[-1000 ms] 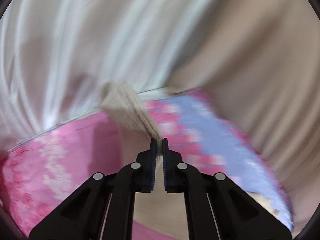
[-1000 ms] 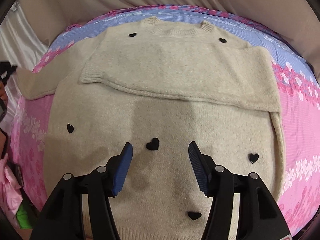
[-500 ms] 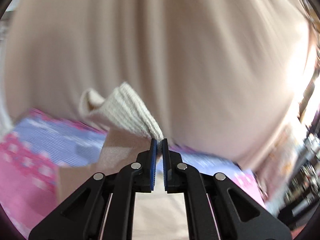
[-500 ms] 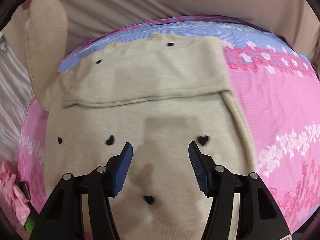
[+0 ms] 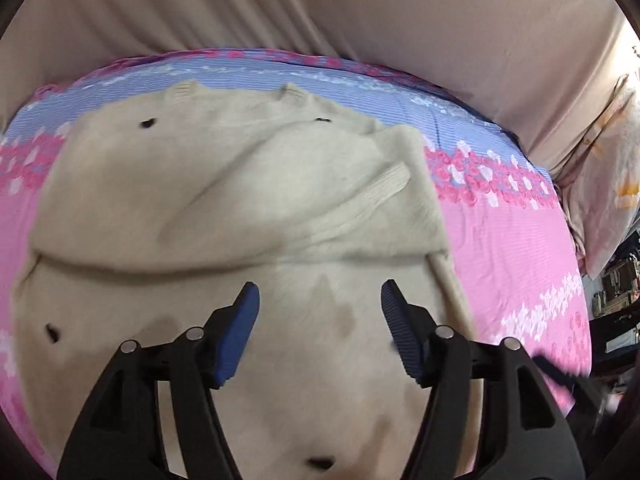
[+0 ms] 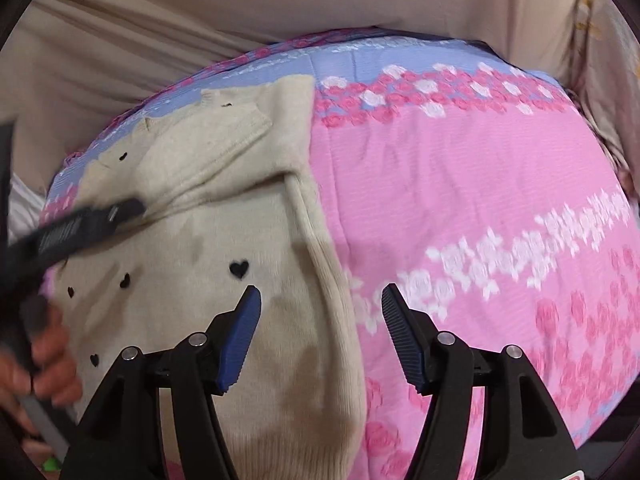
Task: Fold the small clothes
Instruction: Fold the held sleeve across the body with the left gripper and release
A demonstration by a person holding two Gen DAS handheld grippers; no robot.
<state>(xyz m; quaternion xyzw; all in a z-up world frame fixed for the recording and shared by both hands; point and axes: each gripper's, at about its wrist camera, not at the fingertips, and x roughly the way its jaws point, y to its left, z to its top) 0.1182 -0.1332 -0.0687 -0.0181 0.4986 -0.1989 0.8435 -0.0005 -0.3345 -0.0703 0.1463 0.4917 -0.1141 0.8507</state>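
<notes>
Left wrist view shows my left gripper (image 5: 320, 300) opening, nothing between its jaws, over the cream sweater (image 5: 224, 200) on the pink bedspread (image 5: 512, 248). My right gripper (image 6: 321, 300) opens too, empty (hem below). The loose sleeve (image 5: 360, 196) may unfold if snagged.

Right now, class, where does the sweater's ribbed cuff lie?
In the left wrist view, the ribbed cuff lies upper right on the beige sweater, atop the folded sleeves, near its right edge.

Left tongs (image 5: 320, 300), right tongs (image 6: 321, 302): black arms; ribbed blue pads; silver screws; hand (image 6: 40, 360) blurred.
</notes>
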